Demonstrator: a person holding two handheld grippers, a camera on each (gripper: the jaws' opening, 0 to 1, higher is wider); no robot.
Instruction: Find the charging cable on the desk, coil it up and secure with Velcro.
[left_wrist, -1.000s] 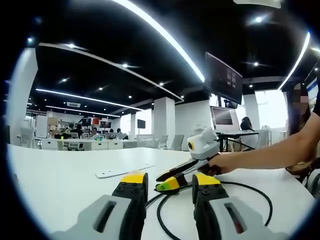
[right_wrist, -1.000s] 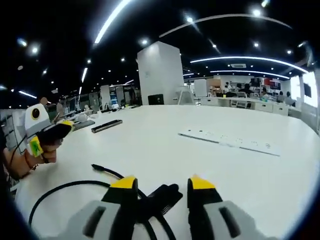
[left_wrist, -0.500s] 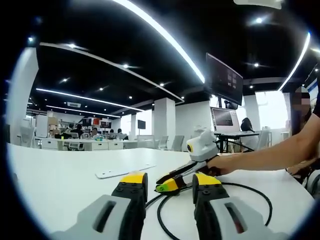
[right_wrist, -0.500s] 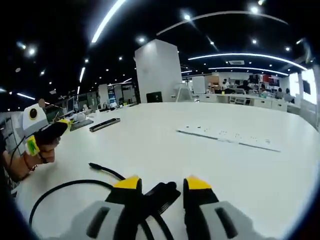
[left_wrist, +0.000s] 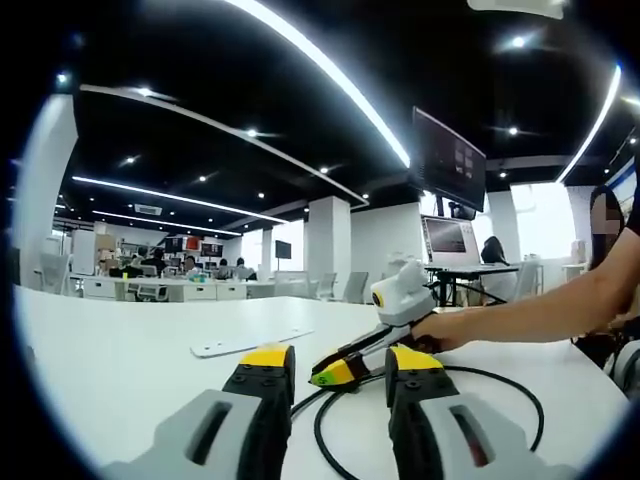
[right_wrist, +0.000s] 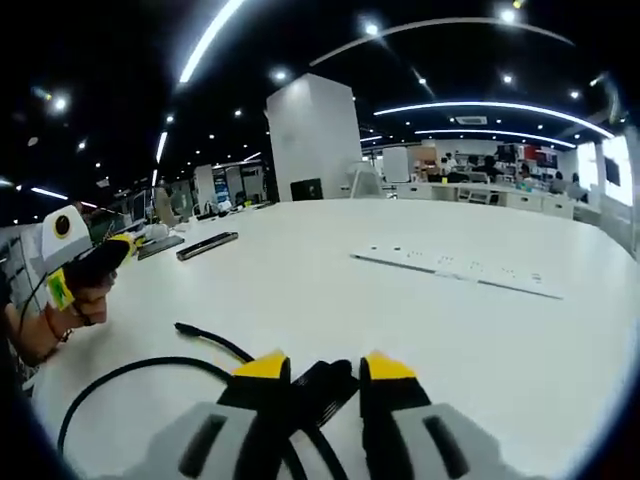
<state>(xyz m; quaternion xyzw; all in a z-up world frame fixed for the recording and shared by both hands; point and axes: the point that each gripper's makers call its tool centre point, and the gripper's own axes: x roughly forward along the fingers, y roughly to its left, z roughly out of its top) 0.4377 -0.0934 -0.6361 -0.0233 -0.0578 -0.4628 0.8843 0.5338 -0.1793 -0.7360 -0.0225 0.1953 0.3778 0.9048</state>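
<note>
Left gripper view. Left gripper (left_wrist: 340, 368): held low over the white table (left_wrist: 120, 350), its yellow-tipped jaws wide apart with nothing between them. Charging cable (left_wrist: 500, 382): black, lying on the table just beyond the jaws in a loose loop that runs off toward the table's right side. Right gripper (left_wrist: 345, 365): reaching in from the right, a person's hand (left_wrist: 440, 328) on its body, its yellow tip down at the cable; from this side I cannot tell how its jaws stand. White power strip (left_wrist: 250, 341): flat on the table, farther back and to the left, well apart from the cable.

Right gripper view. Right gripper (right_wrist: 316, 367): low over the table (right_wrist: 330, 290), jaws narrowed onto the thick black end piece of the charging cable (right_wrist: 322, 385), which sits between the yellow tips. The cable (right_wrist: 130, 372) curves away to the left across the table, and a thin plug end (right_wrist: 187, 329) lies free on the surface just beyond the loop. Left gripper (right_wrist: 95, 265): at the left edge of the view, held in a hand (right_wrist: 55, 320). White power strip (right_wrist: 455, 271): flat on the table, far right of centre. Dark flat object (right_wrist: 207, 245): on the table toward the far left, too small to tell what it is.
</note>
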